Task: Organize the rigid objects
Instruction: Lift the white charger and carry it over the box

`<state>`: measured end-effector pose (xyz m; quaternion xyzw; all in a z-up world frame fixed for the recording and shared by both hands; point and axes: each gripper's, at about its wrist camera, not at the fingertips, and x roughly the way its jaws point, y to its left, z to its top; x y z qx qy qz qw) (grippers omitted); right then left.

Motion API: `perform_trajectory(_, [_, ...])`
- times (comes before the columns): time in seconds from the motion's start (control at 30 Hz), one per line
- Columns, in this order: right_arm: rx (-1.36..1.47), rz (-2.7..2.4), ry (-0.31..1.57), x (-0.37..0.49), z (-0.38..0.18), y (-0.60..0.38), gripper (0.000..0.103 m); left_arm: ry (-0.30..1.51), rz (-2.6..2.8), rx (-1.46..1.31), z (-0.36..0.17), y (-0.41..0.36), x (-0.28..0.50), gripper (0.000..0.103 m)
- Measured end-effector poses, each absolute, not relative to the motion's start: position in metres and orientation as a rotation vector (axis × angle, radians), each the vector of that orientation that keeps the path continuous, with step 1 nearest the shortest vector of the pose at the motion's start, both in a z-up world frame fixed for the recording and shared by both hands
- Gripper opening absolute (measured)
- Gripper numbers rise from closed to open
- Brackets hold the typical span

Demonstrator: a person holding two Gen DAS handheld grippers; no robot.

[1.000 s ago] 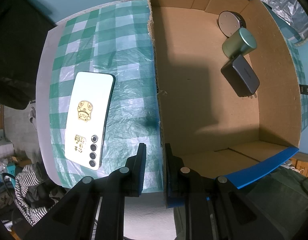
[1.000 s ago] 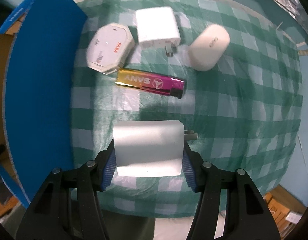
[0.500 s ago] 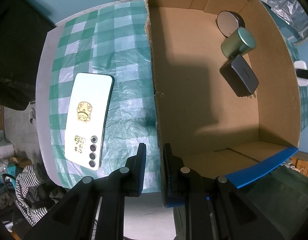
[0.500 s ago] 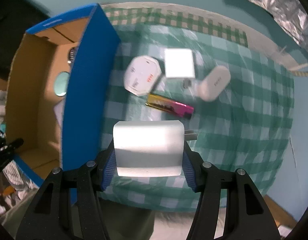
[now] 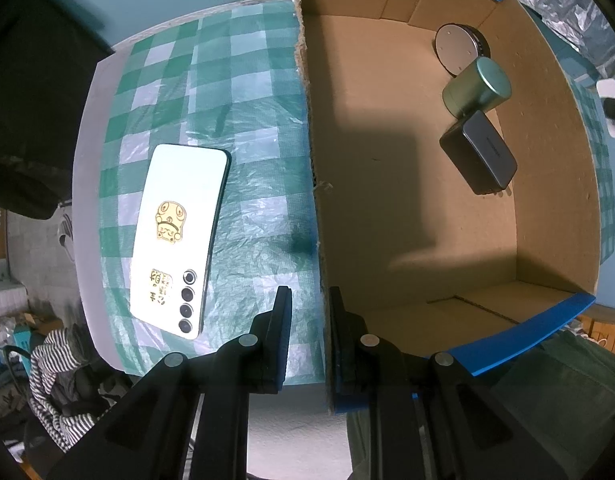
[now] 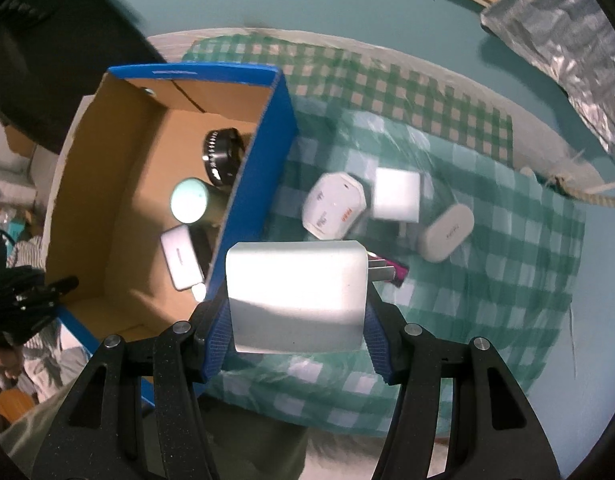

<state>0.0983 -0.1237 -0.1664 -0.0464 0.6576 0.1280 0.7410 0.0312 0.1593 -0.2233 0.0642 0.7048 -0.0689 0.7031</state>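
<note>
Now the right claw (image 6: 295, 316) is clamped on the white charger (image 6: 297, 296), held above the tabletop's checked cloth (image 6: 487, 280) beside the cardboard box (image 6: 119, 168) — next, carry it over the blue wall (image 6: 251, 204) and let go inside — while the left claw (image 5: 307, 340) pinches the box's near wall.

My counter (image 6: 519, 280) wears a green checked cloth (image 6: 487, 216). On it, the blue cardboard box (image 6: 263, 168) sits at nine o'clock, a phone (image 5: 179, 236) lying face down beyond its far wall. At three o'clock lie an octagonal white case (image 6: 333, 205), a square white charger (image 6: 397, 195), an oval white case (image 6: 447, 233) and a pink lighter (image 6: 399, 270).
</note>
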Motion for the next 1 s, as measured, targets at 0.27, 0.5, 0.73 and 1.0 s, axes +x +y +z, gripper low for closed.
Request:
perform_trajectory(0.27, [-0.177,0.351,1.415,0.105,-0.154,-0.099,0.058,1.571,-0.149,0.135,-0.224,0.162,0.03,0.017])
perform_trajectory(0.5, [-0.258,0.412,1.402,0.108,-0.151,-0.076,0.058,1.571,-0.15,0.135,-0.224,0.162,0.03,0.017])
perform_trajectory(0.73, [-0.37,0.506,1.387,0.112,-0.158,-0.049,0.058,1.571,-0.15,0.136,-0.224,0.162,0.03,0.017])
perform_trajectory(1.0, [-0.511,0.591,1.374,0.11,-0.171,-0.021,0.058,1.572,-0.15,0.129,-0.225,0.162,0.03,0.017])
